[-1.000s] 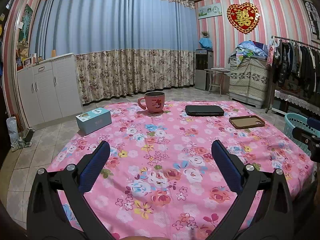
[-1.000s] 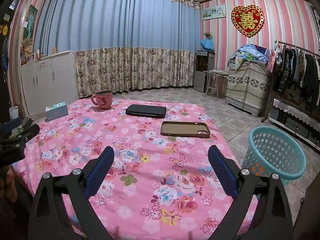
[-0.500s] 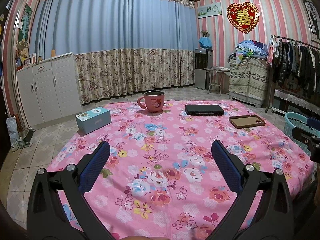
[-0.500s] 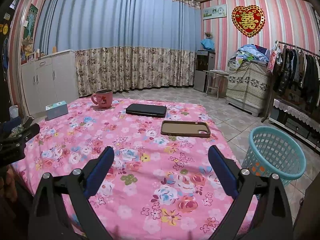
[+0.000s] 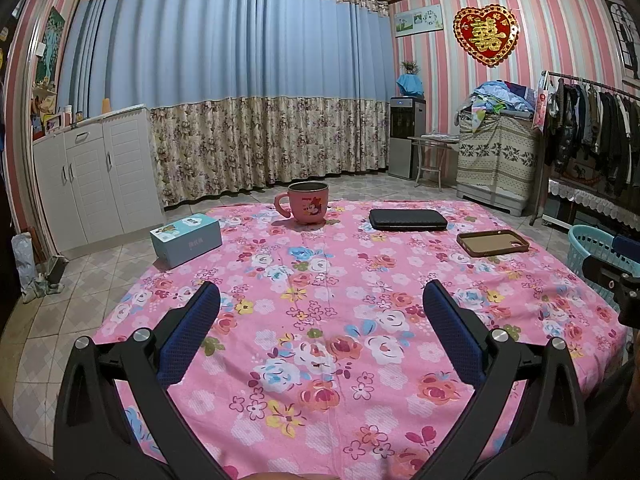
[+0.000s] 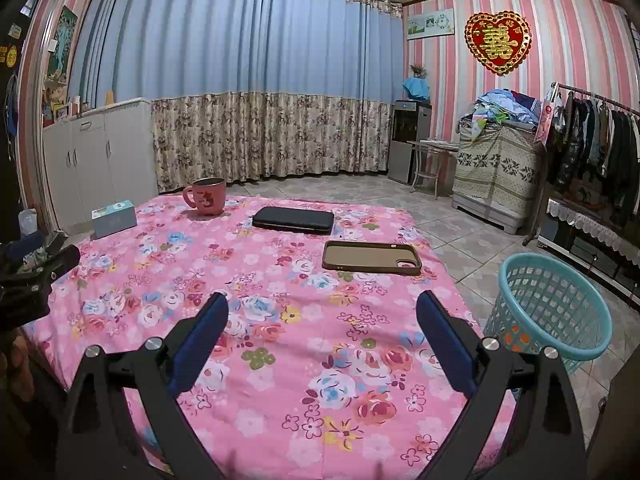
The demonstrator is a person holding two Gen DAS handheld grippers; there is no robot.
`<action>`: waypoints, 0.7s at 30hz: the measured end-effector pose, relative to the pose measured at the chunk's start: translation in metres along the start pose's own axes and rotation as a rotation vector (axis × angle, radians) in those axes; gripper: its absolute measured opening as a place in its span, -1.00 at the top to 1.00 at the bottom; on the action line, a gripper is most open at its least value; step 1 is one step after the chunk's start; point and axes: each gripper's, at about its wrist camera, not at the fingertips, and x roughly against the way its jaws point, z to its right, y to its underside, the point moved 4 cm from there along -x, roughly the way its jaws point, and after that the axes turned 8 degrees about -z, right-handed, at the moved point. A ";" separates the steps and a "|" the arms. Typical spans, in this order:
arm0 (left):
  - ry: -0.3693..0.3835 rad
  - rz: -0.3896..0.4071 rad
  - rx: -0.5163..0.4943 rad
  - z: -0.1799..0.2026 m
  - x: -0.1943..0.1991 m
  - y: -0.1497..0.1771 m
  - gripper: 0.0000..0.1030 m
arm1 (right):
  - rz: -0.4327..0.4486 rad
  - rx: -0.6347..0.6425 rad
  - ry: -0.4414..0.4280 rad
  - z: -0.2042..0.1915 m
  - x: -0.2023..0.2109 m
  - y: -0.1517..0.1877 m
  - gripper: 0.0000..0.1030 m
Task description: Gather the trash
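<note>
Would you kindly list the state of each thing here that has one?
Left gripper: jaws open, empty.
Right gripper: jaws open, empty.
Pink cartoon mug: upright.
Teal plastic mesh basket: upright.
Brown phone case: lying hollow side up.
Black zipped pouch: shut, flat.

Almost nothing differs from a second ago. The left gripper (image 5: 320, 304) tips a touch, so the pink mug (image 5: 307, 202) and blue box (image 5: 186, 239) at 11 o'clock sit marginally lower in its view. The right gripper (image 6: 322, 312) shows no visible shift.
</note>
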 end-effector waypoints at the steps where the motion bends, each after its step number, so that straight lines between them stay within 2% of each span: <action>1: -0.001 0.000 -0.001 -0.001 0.000 -0.001 -0.90 | 0.000 0.001 0.000 0.000 0.000 0.000 -0.81; 21: 0.006 -0.002 -0.001 0.003 0.000 0.000 -0.90 | -0.002 0.005 0.001 0.000 0.000 0.000 -0.81</action>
